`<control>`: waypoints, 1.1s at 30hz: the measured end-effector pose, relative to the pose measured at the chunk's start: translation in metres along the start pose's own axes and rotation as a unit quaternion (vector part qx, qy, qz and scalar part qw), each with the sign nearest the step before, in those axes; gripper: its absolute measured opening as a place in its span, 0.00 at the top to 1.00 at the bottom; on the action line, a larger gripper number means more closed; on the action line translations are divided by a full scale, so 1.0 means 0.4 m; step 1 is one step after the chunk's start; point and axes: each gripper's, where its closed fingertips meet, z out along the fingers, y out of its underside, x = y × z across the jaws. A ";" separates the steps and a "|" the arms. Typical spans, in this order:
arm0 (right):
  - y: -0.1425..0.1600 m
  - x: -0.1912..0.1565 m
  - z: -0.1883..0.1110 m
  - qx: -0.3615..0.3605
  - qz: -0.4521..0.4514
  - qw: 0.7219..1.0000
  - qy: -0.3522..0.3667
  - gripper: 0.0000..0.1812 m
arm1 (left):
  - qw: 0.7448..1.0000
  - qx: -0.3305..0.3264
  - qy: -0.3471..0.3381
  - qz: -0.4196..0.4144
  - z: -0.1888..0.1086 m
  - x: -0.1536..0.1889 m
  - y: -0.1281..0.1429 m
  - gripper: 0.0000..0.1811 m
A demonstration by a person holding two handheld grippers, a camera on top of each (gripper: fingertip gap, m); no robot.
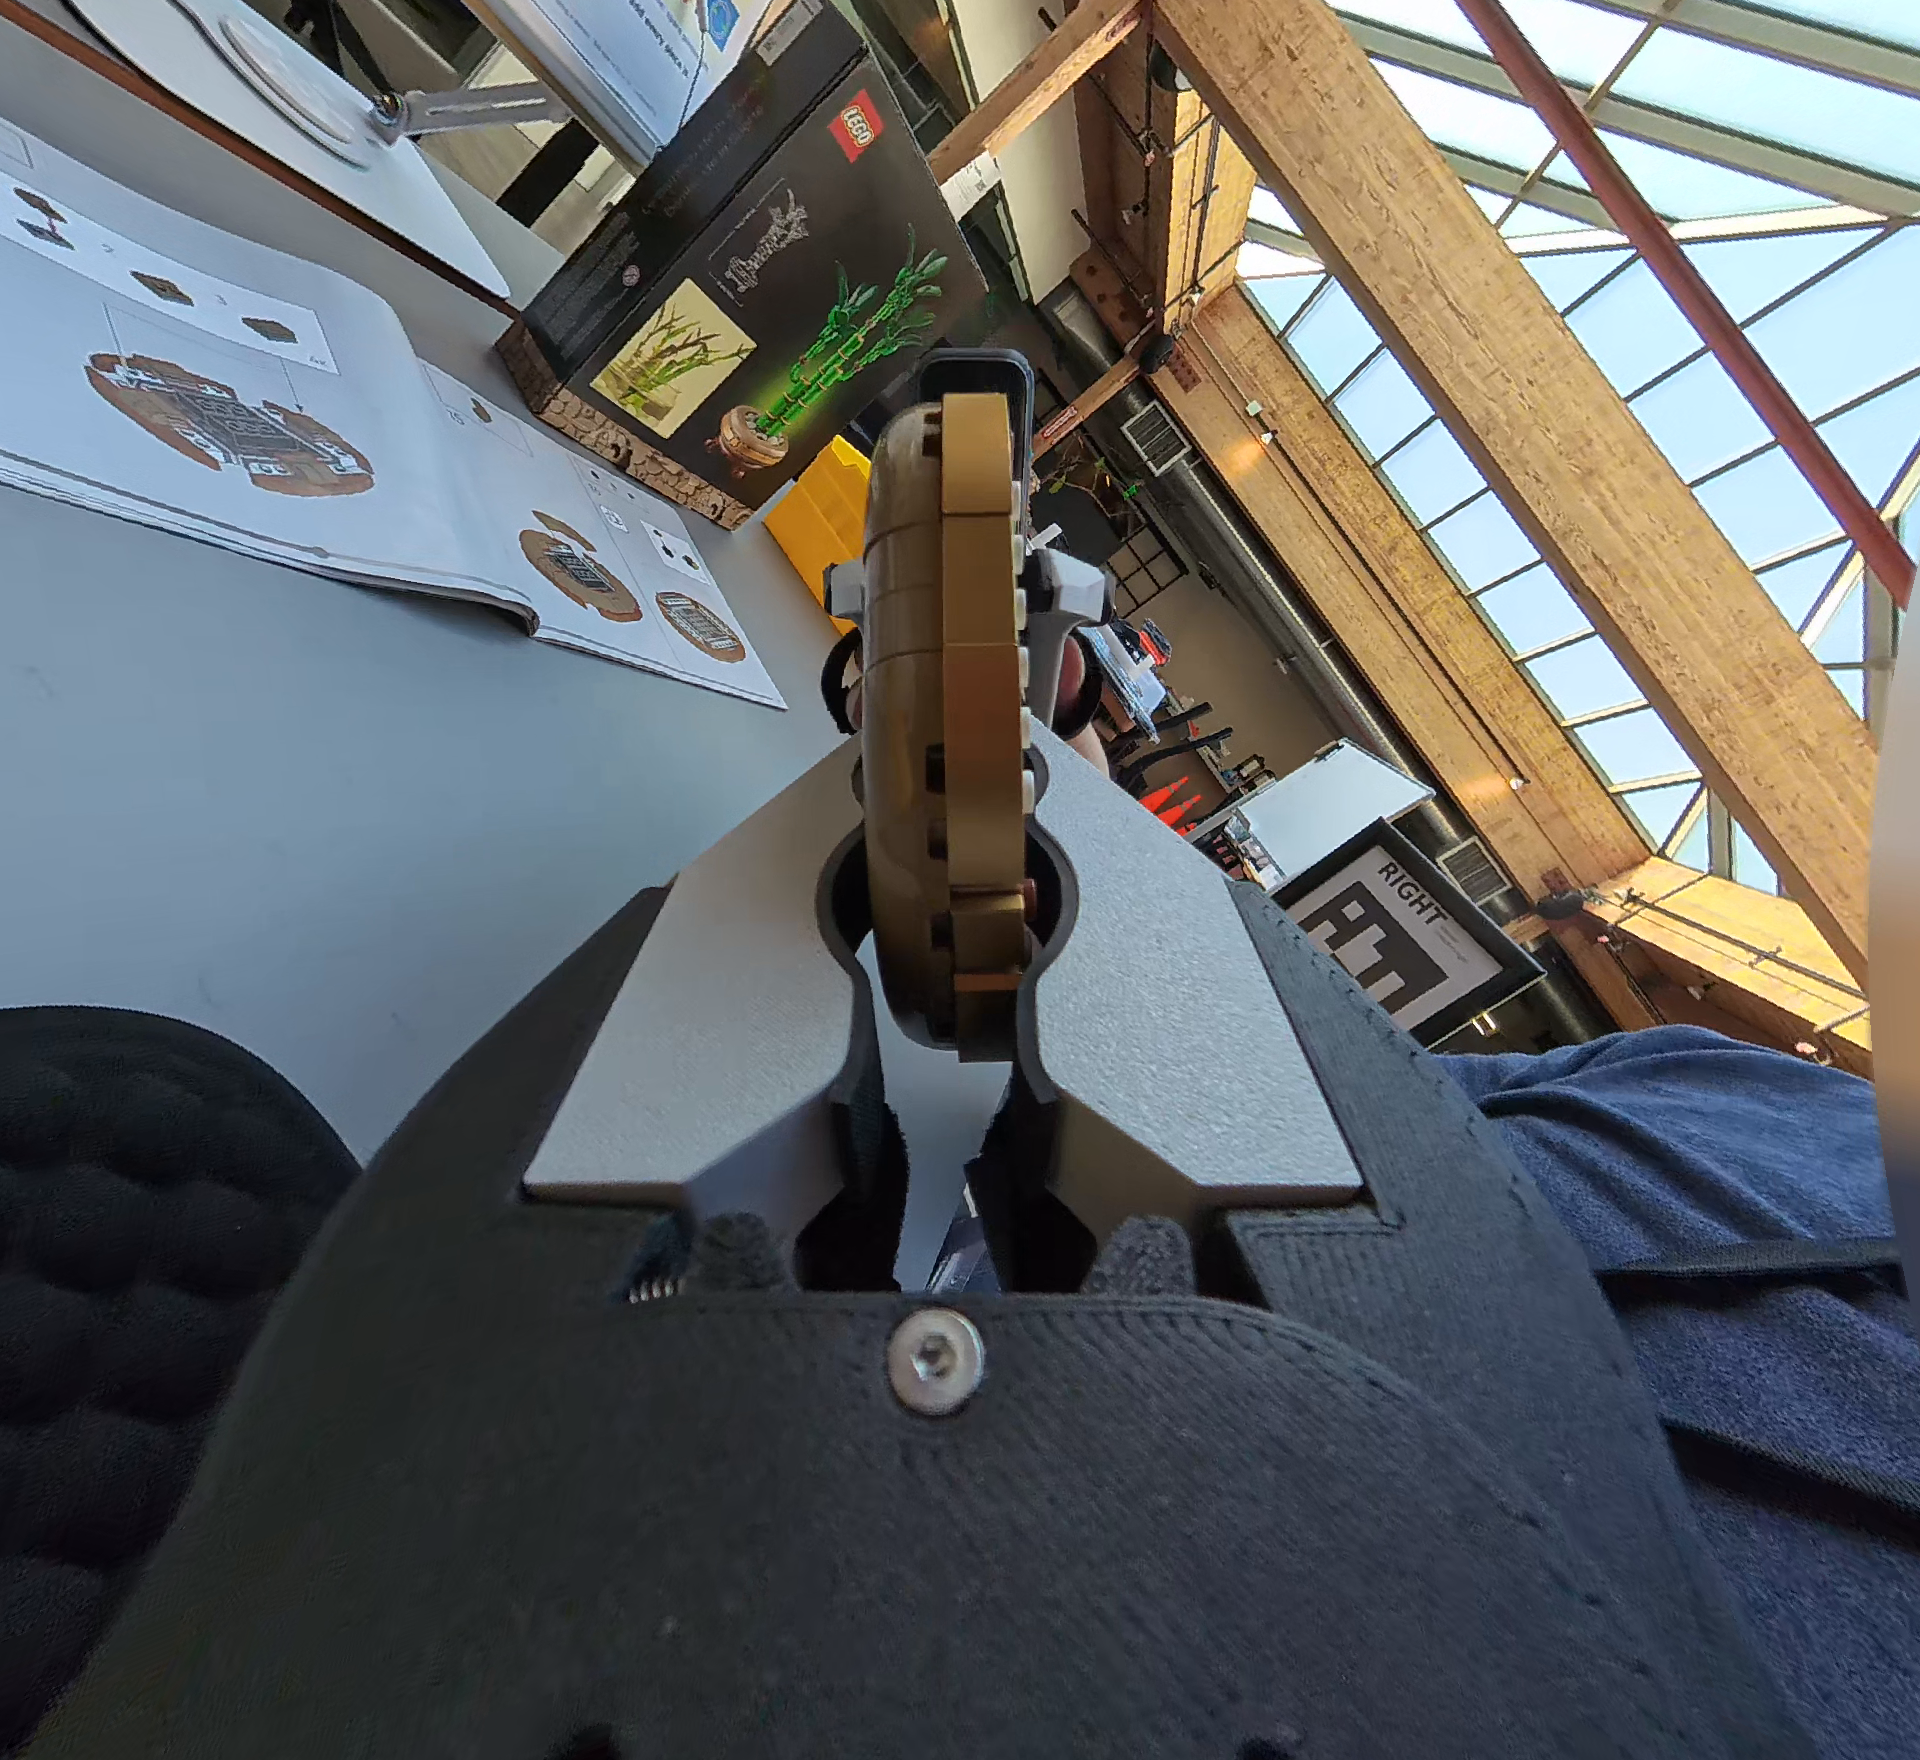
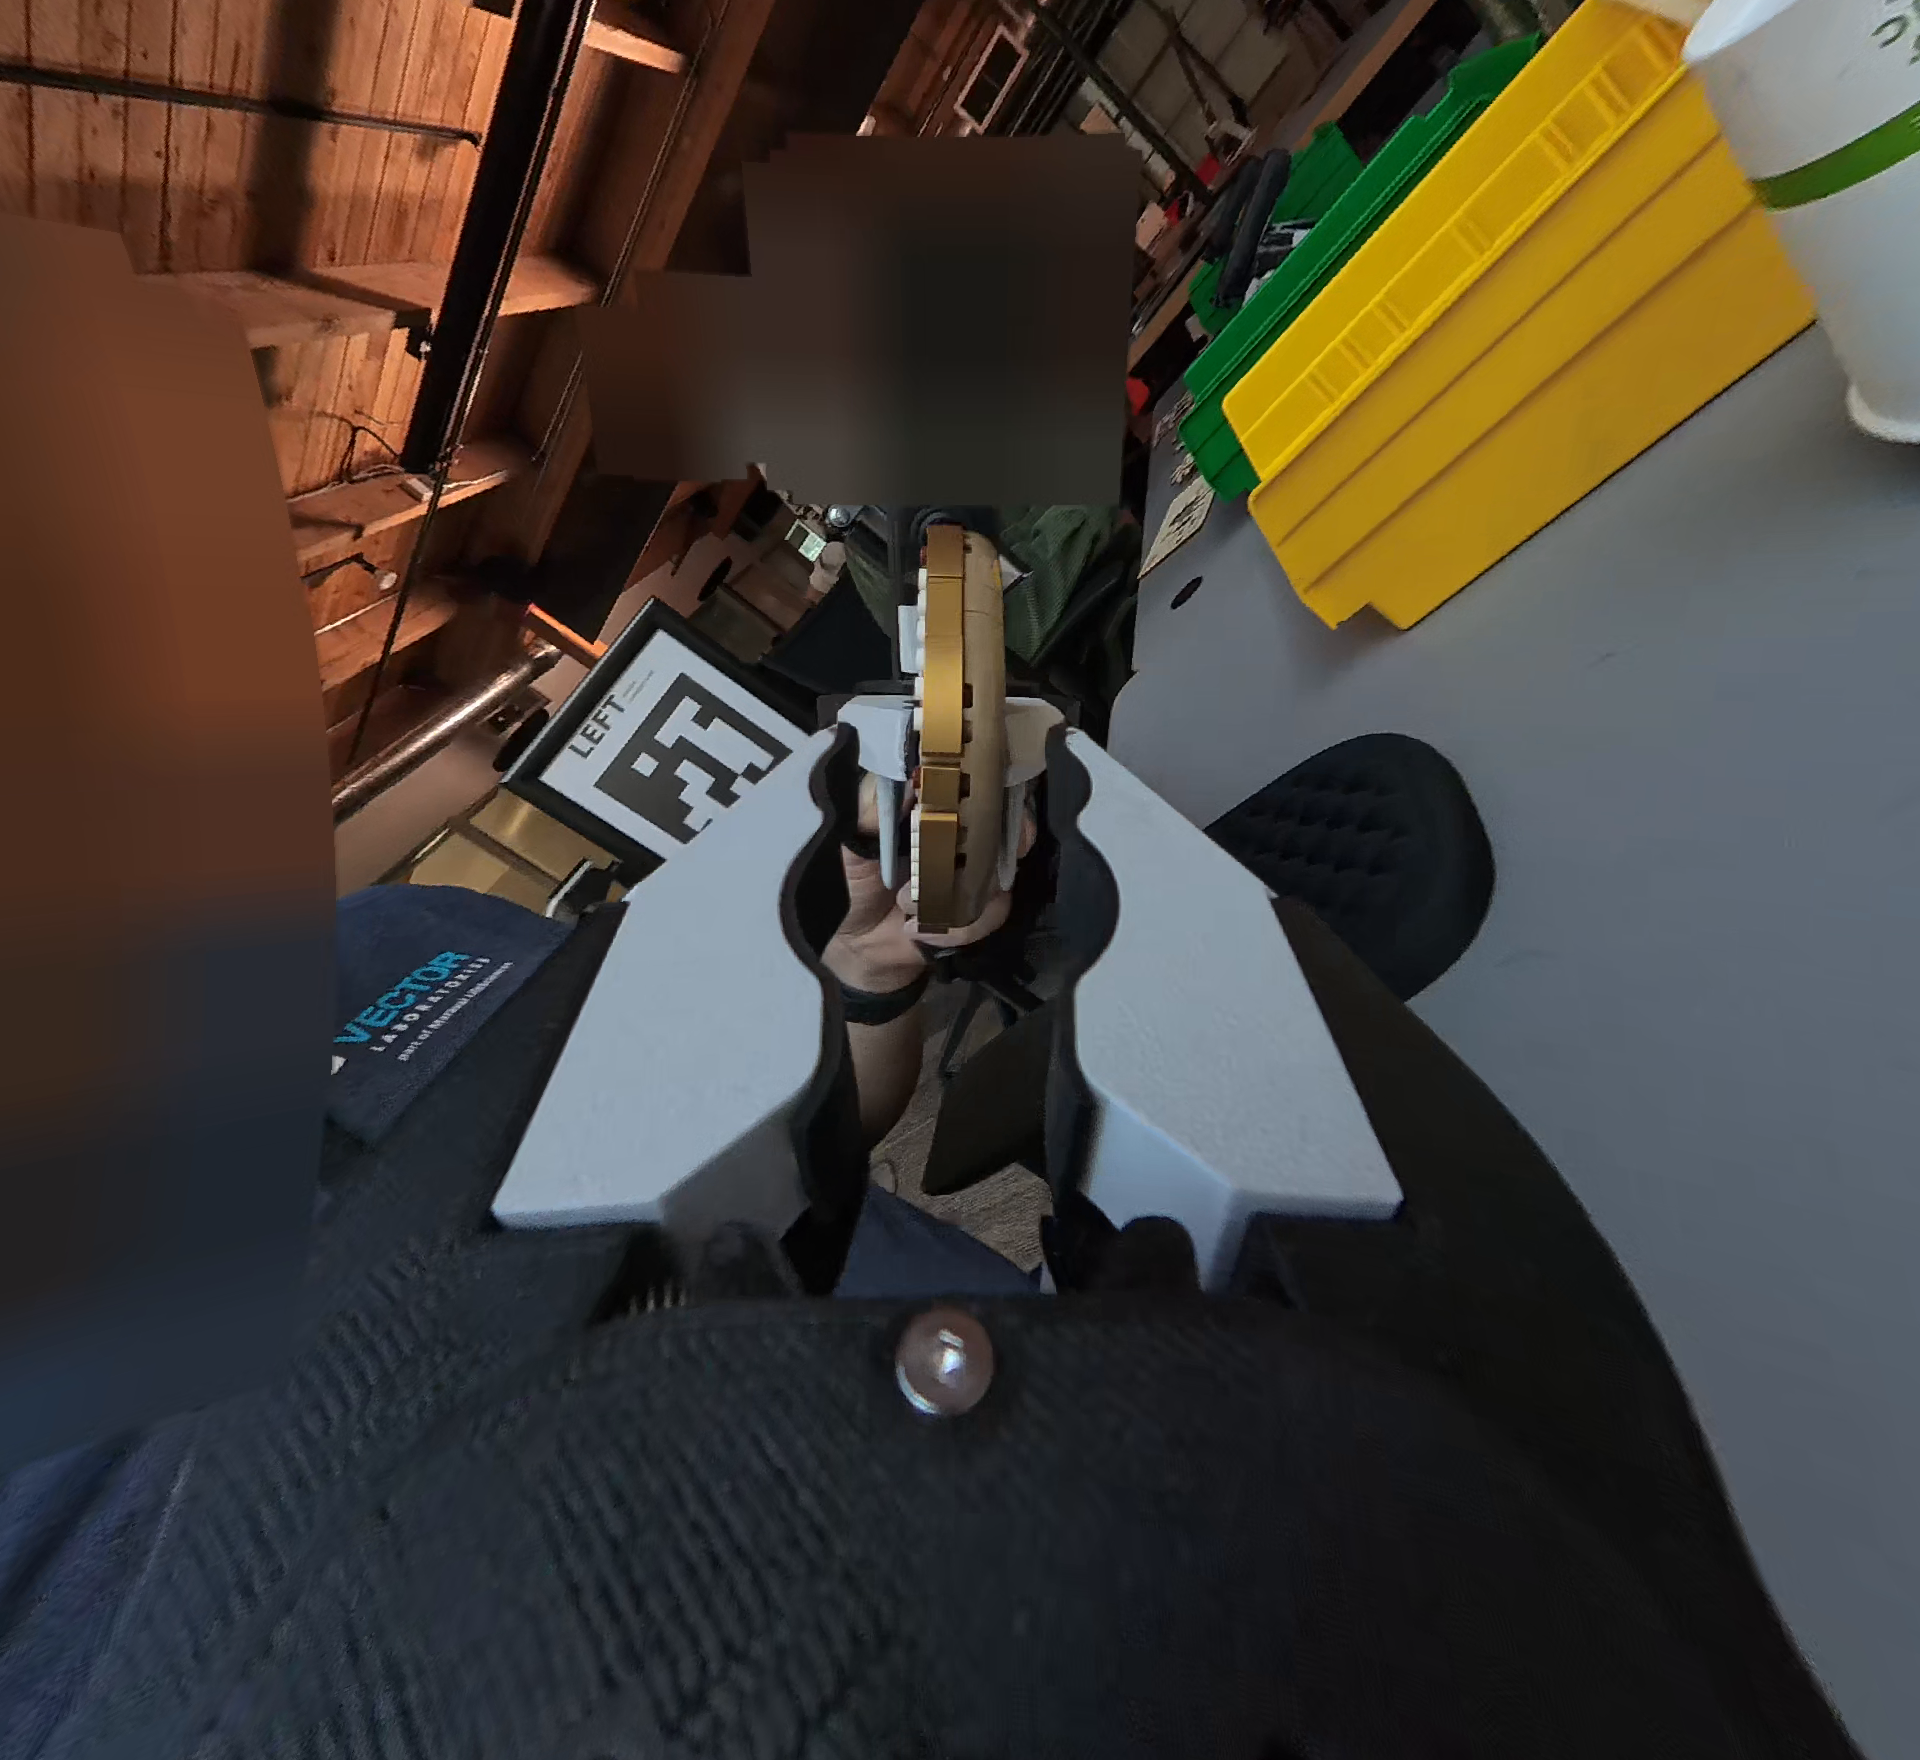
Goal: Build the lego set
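Note:
A round tan and gold lego disc (image 1: pixel 940 671) with white studs on one face is held edge-on in the air. My left gripper (image 1: pixel 945 775) is shut on its near rim. My right gripper (image 2: pixel 951 754) is open, its jaws wide apart. The disc (image 2: pixel 956 723) sits just beyond its tips, and I cannot see it touching them. In the left wrist view the right gripper's fingers (image 1: pixel 1075 588) stand on either side of the disc's far part. In the right wrist view the left gripper's fingers (image 2: pixel 873 754) clamp the disc.
An open instruction booklet (image 1: pixel 312 422) and the dark set box (image 1: pixel 769 287) lie on the grey table (image 1: pixel 312 827). Yellow bins (image 2: pixel 1507 339), green bins (image 2: pixel 1351 204) and a white cup (image 2: pixel 1849 152) stand on the table. A black chair back (image 2: pixel 1361 837) is beside its edge. Spacing between my two grippers at the tips: around 4 centimetres.

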 end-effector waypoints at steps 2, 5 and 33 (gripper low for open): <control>0.016 0.021 -0.008 0.002 -0.020 1.000 0.017 0.78 | 1.000 0.000 -0.003 -0.003 0.000 -0.008 0.004 0.90; 0.046 0.026 -0.015 0.003 -0.013 1.000 -0.001 0.77 | 1.000 -0.005 -0.010 -0.005 0.002 -0.020 0.014 0.90; 0.070 0.038 0.005 0.001 0.029 1.000 0.003 0.90 | 1.000 -0.017 -0.018 -0.001 0.015 -0.034 0.036 0.90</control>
